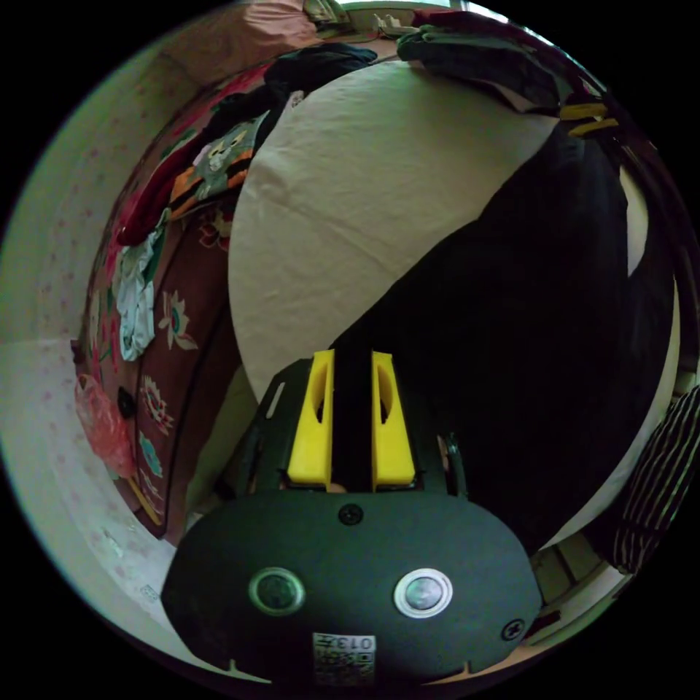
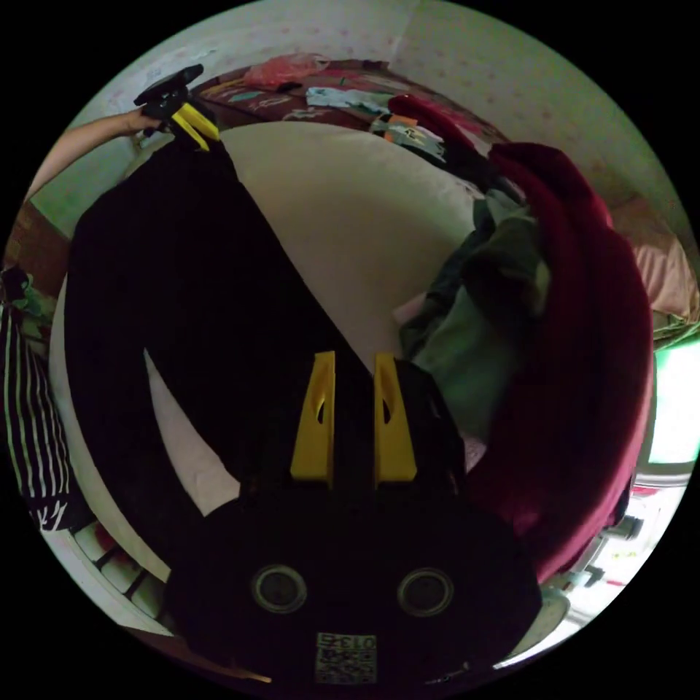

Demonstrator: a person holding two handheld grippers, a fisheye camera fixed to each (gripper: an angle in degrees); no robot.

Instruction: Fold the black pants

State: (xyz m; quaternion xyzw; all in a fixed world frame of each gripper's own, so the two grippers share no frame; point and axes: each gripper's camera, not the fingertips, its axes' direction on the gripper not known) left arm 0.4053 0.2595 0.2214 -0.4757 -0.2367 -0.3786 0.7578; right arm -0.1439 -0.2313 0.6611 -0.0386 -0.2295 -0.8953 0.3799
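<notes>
Two grippers are on the black pants (image 1: 539, 328) as we look across the bed. In the left gripper view, our left gripper (image 1: 352, 419) has its yellow jaws close together with a strip of the dark cloth pinched between them, and the pants stretch away from it over the pale sheet (image 1: 364, 211) toward the far edge, where the right gripper's yellow jaws (image 1: 590, 120) meet the other end of the garment.

Switching to the right gripper view, our right gripper (image 2: 354, 423) is likewise clamped, black fabric running up between its two jaws. From there the pants (image 2: 189, 292) lie spread along the sheet (image 2: 343, 219), with a wedge of sheet showing between the legs, up to the left gripper (image 2: 191, 122), which a hand (image 2: 135, 120) holds at the bed's far corner.

Beside the pants we see a heap of clothes (image 2: 496, 306) with a dark red garment (image 2: 583, 328) draped over it.
</notes>
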